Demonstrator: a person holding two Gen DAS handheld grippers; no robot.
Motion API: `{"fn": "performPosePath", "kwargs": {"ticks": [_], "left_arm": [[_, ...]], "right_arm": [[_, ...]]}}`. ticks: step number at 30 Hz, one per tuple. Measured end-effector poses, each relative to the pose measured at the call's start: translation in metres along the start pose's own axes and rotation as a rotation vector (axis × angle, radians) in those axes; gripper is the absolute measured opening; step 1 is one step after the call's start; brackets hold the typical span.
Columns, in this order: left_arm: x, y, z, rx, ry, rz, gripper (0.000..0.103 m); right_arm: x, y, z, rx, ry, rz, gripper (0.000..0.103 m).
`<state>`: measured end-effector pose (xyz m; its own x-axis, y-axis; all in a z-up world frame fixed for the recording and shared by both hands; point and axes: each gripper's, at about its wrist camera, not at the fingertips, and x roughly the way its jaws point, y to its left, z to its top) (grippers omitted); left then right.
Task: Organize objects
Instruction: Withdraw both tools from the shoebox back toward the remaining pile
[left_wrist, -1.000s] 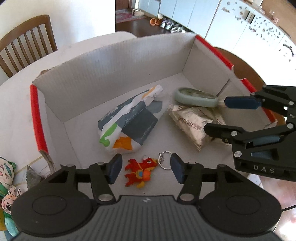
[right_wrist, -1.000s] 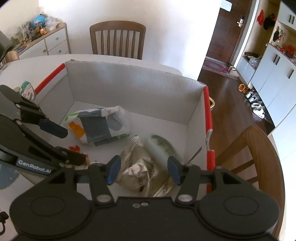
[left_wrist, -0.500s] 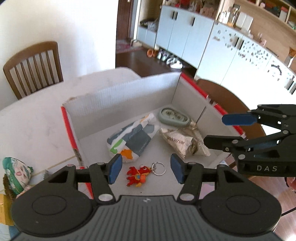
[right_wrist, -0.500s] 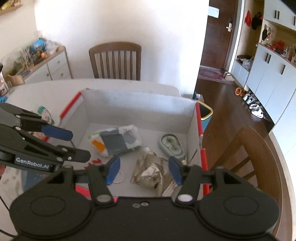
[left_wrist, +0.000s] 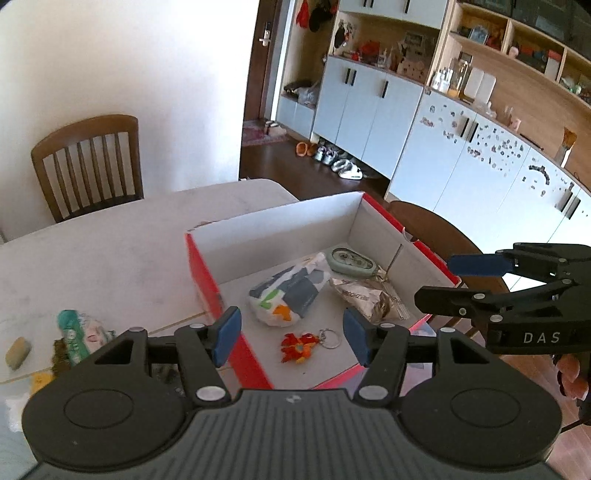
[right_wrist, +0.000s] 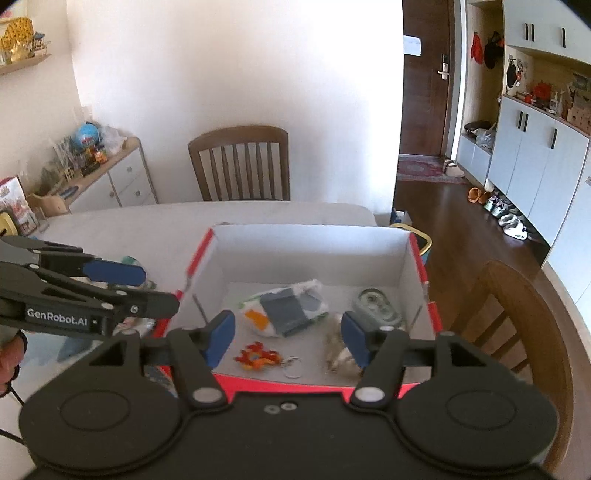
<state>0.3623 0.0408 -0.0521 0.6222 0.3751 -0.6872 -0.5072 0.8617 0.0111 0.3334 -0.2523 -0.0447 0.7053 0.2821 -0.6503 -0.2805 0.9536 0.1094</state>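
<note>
A red cardboard box (left_wrist: 201, 269) (right_wrist: 421, 258) with white inner walls stands on the white table. Inside lie a white-and-grey printed pouch (left_wrist: 288, 291) (right_wrist: 284, 308), a crumpled foil snack bag (left_wrist: 365, 297) (right_wrist: 338, 352), a pale green oval case (left_wrist: 349, 261) (right_wrist: 375, 302) and a red-orange dragon keychain (left_wrist: 297, 347) (right_wrist: 256, 359). My left gripper (left_wrist: 290, 336) (right_wrist: 122, 286) hovers above the box's near left corner, jaws opening, nothing between them. My right gripper (right_wrist: 286, 338) (left_wrist: 448, 278) hangs over the box's near edge, jaws opening and empty.
Loose items lie on the table left of the box: a green-and-white packet (left_wrist: 79, 338) and a tan block (left_wrist: 17, 352). Wooden chairs stand at the far side (right_wrist: 240, 162) and at the right (right_wrist: 513, 332). Cabinets line the right wall beyond a wooden floor.
Both grippers have risen and drawn back from the box, so it looks smaller and lower. Both pairs of jaws stand wider. The items in the box have not moved.
</note>
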Motion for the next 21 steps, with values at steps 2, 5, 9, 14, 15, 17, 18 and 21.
{"fn": "performPosePath", "kwargs": {"ticks": [2,5,9,14,15,17,18,21], "left_arm": [[-0.010,0.008,-0.004,-0.005,-0.010,0.001,0.061],[-0.024,0.019,-0.008,-0.003,-0.026,0.010,0.066],[-0.039,0.035,-0.014,-0.003,-0.035,0.012,0.071],[-0.055,0.055,-0.025,-0.013,-0.039,0.030,0.079],[-0.059,0.058,-0.028,-0.014,-0.041,0.033,0.080],[-0.064,0.066,-0.032,-0.016,-0.042,0.042,0.082],[-0.067,0.069,-0.033,-0.016,-0.042,0.049,0.083],[-0.074,0.080,-0.038,-0.014,-0.047,0.062,0.083]], "right_arm": [[-0.002,0.010,-0.001,0.003,-0.008,-0.002,0.063],[-0.004,0.027,-0.002,0.011,-0.014,0.004,0.066],[-0.005,0.050,-0.002,0.018,-0.022,0.011,0.072],[-0.004,0.076,-0.003,0.037,-0.040,0.017,0.079],[-0.004,0.082,-0.003,0.040,-0.045,0.019,0.081],[-0.004,0.091,-0.005,0.044,-0.051,0.020,0.086],[-0.003,0.096,-0.005,0.043,-0.054,0.021,0.086],[-0.002,0.112,-0.007,0.044,-0.057,0.022,0.090]]}}
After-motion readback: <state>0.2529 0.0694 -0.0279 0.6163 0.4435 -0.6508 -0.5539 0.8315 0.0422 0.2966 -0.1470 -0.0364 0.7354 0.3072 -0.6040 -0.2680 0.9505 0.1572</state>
